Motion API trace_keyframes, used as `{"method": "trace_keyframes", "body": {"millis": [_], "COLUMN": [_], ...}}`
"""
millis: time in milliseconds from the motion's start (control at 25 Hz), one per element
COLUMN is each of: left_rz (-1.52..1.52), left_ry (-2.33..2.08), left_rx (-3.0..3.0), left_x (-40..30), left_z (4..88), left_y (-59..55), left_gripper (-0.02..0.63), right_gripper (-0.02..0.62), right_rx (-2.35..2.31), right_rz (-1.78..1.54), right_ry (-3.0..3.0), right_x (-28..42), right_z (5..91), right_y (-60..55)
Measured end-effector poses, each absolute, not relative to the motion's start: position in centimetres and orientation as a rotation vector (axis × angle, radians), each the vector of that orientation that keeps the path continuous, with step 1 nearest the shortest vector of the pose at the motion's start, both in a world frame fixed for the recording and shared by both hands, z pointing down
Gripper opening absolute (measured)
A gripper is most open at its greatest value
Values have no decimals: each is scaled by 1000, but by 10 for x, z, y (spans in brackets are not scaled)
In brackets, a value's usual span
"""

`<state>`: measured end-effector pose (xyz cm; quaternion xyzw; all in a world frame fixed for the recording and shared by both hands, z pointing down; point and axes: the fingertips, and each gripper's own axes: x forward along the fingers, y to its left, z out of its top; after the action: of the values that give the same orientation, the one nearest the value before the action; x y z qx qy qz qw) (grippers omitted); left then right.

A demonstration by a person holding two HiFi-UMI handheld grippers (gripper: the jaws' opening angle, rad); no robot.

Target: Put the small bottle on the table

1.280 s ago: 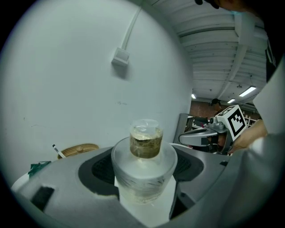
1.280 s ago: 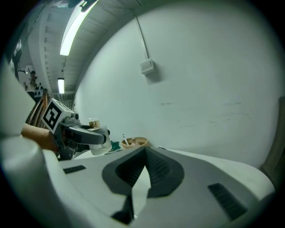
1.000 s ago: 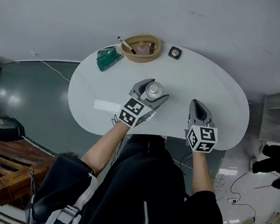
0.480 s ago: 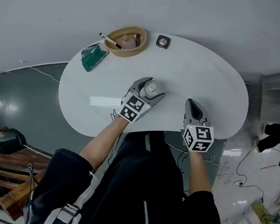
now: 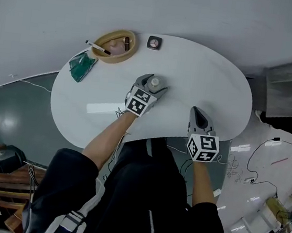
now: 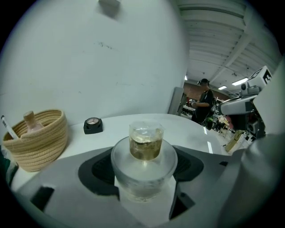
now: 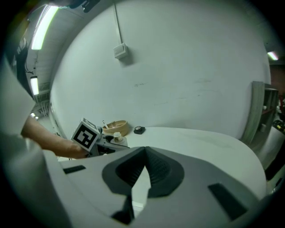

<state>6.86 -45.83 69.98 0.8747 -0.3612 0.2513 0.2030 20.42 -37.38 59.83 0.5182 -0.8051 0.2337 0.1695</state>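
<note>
A small frosted bottle (image 6: pixel 143 167) with a clear cap and amber liquid stands upright between my left gripper's jaws. In the head view the small bottle (image 5: pixel 154 82) is over the middle of the white table (image 5: pixel 203 78), with my left gripper (image 5: pixel 152 83) shut on it. Whether its base touches the tabletop is hidden. My right gripper (image 5: pixel 199 113) rests near the table's front edge, its jaws pressed together on nothing. In the right gripper view the right gripper (image 7: pixel 143 156) points toward the left gripper (image 7: pixel 109 141).
A woven basket (image 5: pixel 113 45) with a pen and small items sits at the table's far left, a green cloth (image 5: pixel 81 64) beside it. A small black box (image 5: pixel 154 42) lies behind the bottle. In the left gripper view the basket (image 6: pixel 35 140) is left, the black box (image 6: pixel 93 125) ahead.
The head view has shifted, so the table and both grippers appear further left and up. The left gripper has kept the bottle and moved slightly further onto the table. The right gripper stays shut.
</note>
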Motion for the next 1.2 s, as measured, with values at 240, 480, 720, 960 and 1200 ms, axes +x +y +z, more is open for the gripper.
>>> {"method": "trace_keyframes", "body": {"millis": [240, 480, 720, 960, 1200], "left_rz": [718, 750, 804, 854, 839], "left_ry": [-997, -991, -987, -982, -985], "left_rx": [2396, 2390, 2431, 2462, 2455], "left_x": [82, 87, 91, 93, 92], "left_z": [716, 730, 739, 743, 744], "left_y": [-478, -486, -483, -478, -477], "left_gripper": [347, 345, 345, 345, 357], "right_gripper": [4, 5, 5, 5, 5], "right_rx": [1517, 1529, 1524, 1521, 1521], "right_rz": [695, 712, 721, 715, 712], "right_ry": [-2241, -2224, -2225, -2231, -2236], "right_x": [220, 225, 223, 223, 225], "right_z": [603, 607, 609, 607, 605], "right_y": [-370, -370, -371, -373, -367]}}
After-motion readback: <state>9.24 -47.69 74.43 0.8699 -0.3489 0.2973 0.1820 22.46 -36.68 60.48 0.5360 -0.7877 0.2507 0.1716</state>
